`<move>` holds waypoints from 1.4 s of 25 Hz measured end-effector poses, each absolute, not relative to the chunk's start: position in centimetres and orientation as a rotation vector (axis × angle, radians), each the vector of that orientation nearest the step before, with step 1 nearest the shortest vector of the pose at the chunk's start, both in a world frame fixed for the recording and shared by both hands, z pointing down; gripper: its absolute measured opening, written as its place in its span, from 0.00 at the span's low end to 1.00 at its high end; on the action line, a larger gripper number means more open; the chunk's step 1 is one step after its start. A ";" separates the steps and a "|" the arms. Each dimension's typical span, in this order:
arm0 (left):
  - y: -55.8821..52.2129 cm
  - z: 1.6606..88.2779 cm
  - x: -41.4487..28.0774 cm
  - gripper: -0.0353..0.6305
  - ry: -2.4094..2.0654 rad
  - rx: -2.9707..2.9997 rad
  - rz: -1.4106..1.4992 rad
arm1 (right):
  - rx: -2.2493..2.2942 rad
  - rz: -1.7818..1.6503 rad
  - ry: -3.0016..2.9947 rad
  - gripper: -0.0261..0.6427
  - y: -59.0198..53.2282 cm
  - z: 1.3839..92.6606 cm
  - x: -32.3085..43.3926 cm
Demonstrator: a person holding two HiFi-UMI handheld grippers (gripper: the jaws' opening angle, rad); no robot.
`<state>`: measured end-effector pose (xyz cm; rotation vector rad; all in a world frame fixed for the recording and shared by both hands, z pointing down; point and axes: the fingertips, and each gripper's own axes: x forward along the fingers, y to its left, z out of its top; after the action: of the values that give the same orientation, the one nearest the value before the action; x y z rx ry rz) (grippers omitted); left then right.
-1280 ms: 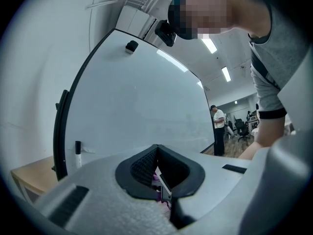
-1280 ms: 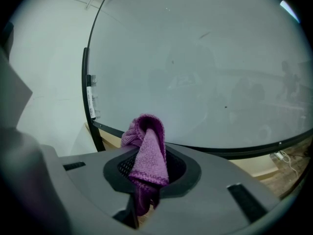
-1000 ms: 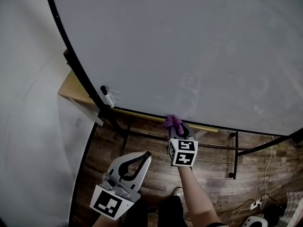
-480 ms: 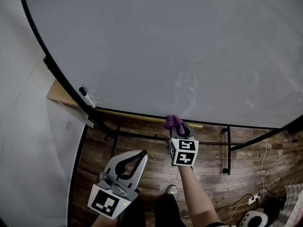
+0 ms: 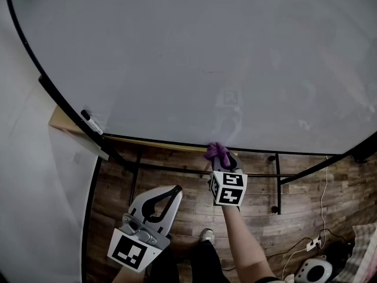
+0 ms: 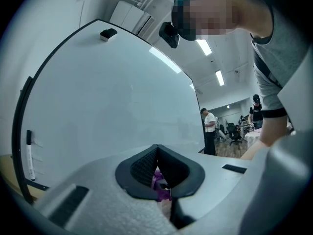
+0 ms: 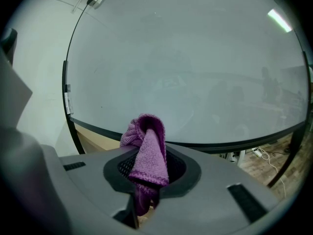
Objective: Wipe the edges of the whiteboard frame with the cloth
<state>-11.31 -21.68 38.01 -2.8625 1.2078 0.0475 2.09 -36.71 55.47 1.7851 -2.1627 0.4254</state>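
While the right gripper [image 5: 220, 159] pinches the cloth [image 5: 215, 152] upright, tip at the whiteboard frame's [image 5: 159, 142] bottom edge, the left gripper's [image 5: 175, 190] fingers sit pressed together; the marker [image 5: 90, 121] appears farther left than before.

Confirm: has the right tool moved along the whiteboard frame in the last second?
Yes. The right tool, holding the cloth, slid right along the bottom frame, away from the marker.
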 end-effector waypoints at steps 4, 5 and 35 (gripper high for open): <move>-21.6 37.7 -9.7 0.08 1.171 -2.864 0.071 | 1.776 0.419 -2.162 0.13 -36.5 55.3 3.4; -21.5 37.6 -9.2 0.08 1.162 -2.862 0.074 | 1.782 0.419 -2.161 0.13 -36.5 55.2 3.8; -21.4 36.7 0.9 0.08 1.183 -2.826 0.100 | 1.820 0.416 -2.126 0.13 -35.4 55.3 16.0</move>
<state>0.91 -21.38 36.71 -2.8256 1.1832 0.1003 16.00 -35.37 55.25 1.8205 -2.1264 0.4157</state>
